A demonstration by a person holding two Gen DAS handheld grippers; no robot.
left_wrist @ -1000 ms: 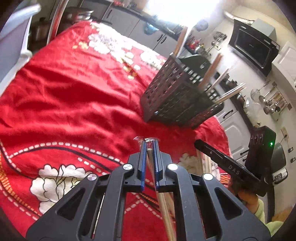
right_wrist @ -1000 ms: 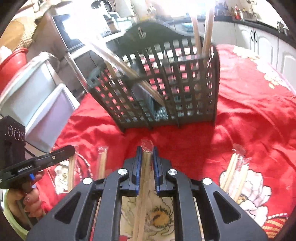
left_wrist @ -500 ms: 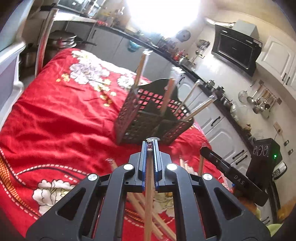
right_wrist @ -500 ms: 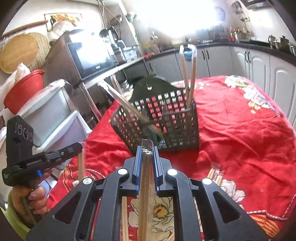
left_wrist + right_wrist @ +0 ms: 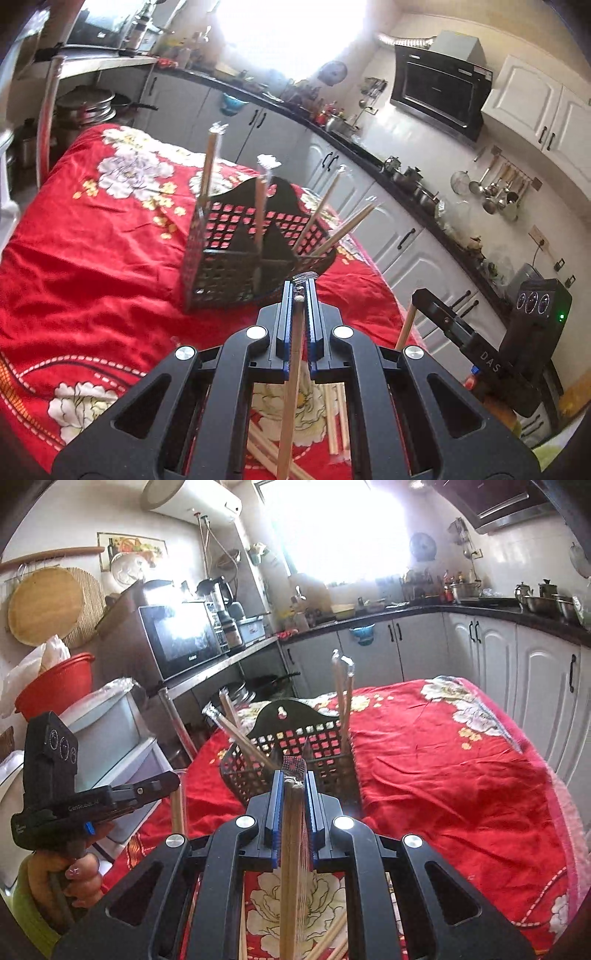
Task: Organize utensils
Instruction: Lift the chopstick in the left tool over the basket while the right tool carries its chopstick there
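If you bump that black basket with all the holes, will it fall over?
Probably not easily. The basket sits flat on the soft red cloth and looks wide at the bottom. It seems like light plastic, so a bump would likely slide it. The tall chopsticks leaning out might rattle or shift.

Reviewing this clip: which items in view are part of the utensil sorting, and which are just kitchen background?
Part of the job:
- left gripper, shut on wrapped chopsticks
- right gripper, shut on a chopstick pair
- black basket
- loose chopsticks on the cloth

Background:
- microwave
- red basin
- hanging ladles
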